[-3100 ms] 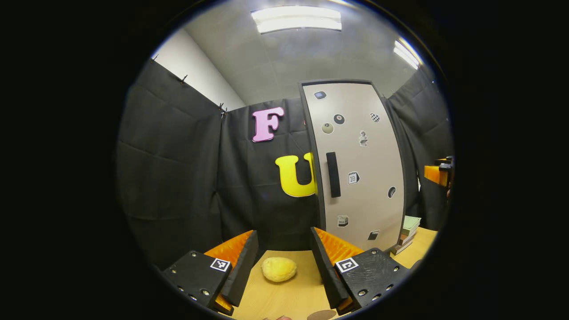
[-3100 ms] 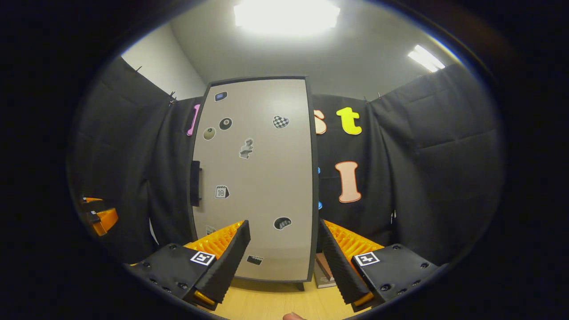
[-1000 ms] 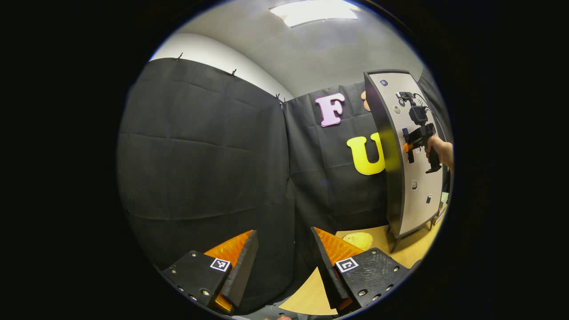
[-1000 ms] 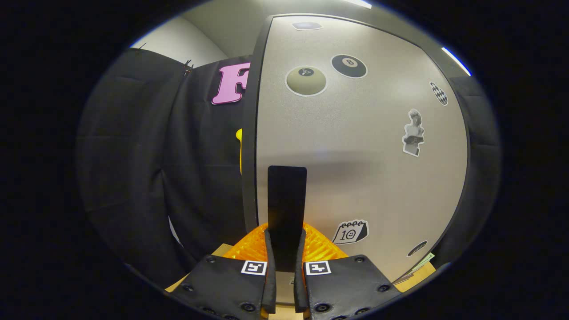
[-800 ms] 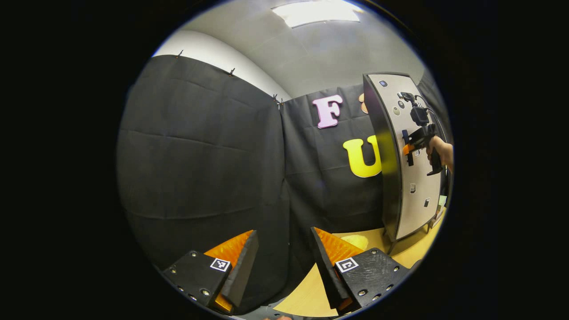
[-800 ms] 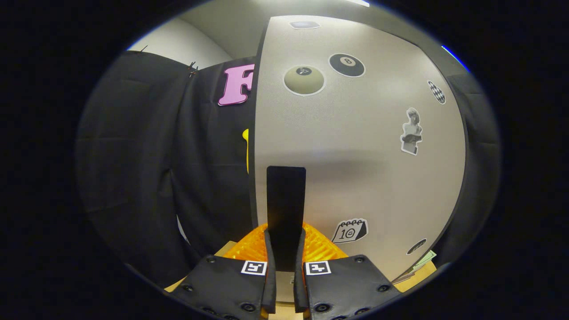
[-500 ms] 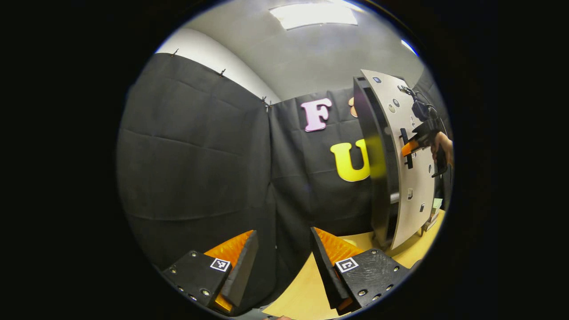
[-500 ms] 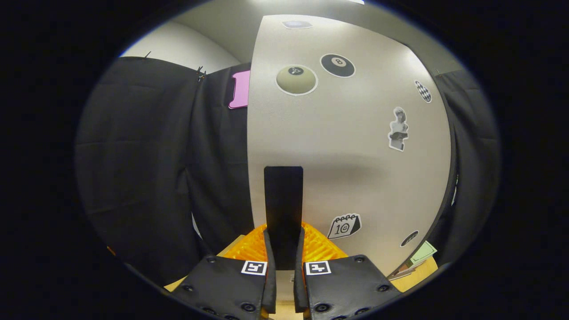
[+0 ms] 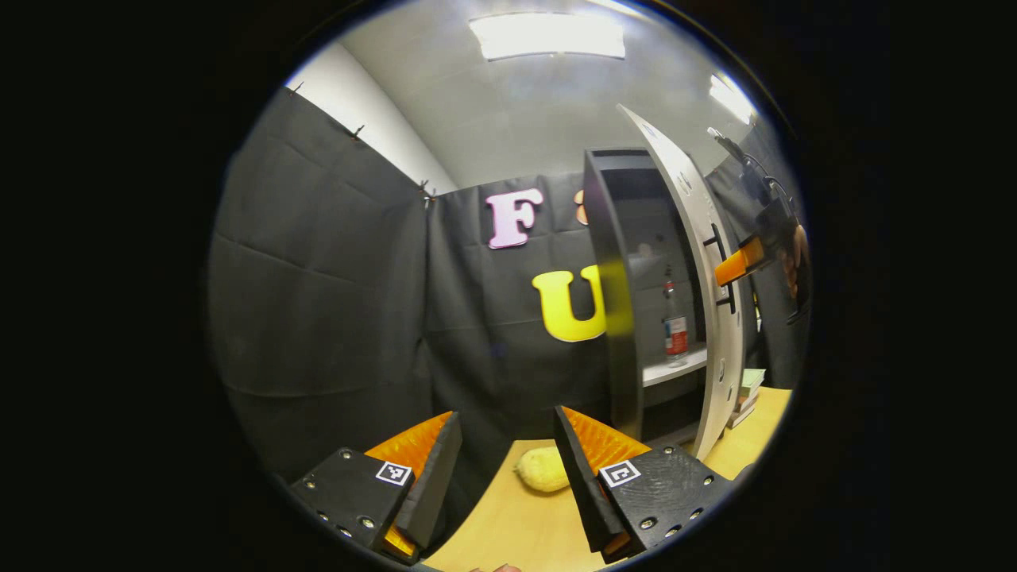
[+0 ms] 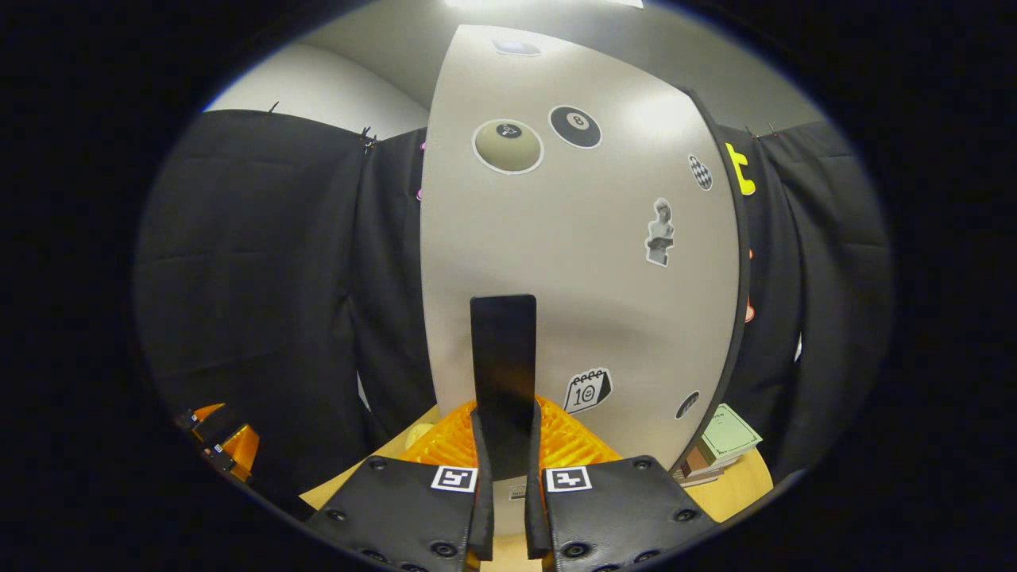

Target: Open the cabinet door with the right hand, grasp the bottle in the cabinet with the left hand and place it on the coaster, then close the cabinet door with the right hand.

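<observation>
My right tongs were clamped on the door handle, with the cabinet door partly swung out. My left tongs were spread and empty. The bottle stood on the shelf, ahead and right of them, ungrasped; its placing and the door's closing remained.

Cabinet door stands ajar; bottle upright on the inside shelf.

Yellow sponge, stacked books
</observation>
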The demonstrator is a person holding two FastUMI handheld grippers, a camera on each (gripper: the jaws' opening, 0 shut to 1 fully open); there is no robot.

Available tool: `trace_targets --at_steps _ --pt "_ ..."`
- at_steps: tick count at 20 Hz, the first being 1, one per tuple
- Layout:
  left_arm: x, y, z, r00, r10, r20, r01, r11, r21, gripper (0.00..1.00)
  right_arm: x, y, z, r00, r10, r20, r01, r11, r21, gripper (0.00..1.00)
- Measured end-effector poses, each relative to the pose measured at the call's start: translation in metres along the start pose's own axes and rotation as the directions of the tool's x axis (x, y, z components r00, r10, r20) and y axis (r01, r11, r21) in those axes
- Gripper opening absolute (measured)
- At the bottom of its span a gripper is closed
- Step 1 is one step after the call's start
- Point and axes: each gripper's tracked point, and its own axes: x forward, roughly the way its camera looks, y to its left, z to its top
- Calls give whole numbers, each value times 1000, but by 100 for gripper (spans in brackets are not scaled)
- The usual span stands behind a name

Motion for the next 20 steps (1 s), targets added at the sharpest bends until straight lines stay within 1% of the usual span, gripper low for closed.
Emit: trace_targets --at_steps 2,3,4,5,10,11,14,16,20 --pt "7 -26 4 999 -41 5 41 999 -6 67 -2 -3 -1 1000 7 -3 -7 1000 2 17" --pt "10 -38 4 998 -60 7 60 998 -8 67 -6 -5 -2 1000 10 -5 -10 1000 -1 14" --pt "10 -51 5 997 -79 8 79 997 -8 65 -9 -7 -1 1000 6 3 -6 1000 -3 14" --pt "13 -65 7 995 -96 9 96 995 -8 67 -12 -9 -1 1000 6 1 -6 1000 -19 17" --pt "23 -133 15 984 -177 14 178 984 -18 67 -21 -18 -3 999 36 -8 -36 999 -29 17" --pt "25 -149 17 981 -191 15 192 981 -22 67 -23 -20 -3 999 40 -3 -40 999 -34 14" --pt "26 -195 26 971 -240 22 240 970 -38 67 -28 -28 -4 999 45 -5 -46 999 -26 17" --pt "26 -219 32 965 -259 32 260 965 -32 67 -29 -33 -4 999 36 2 -36 999 -18 17" --pt "28 -266 39 957 -287 39 288 957 -42 67 -35 -48 -3 1000 -2 25 4 999 -49 17"
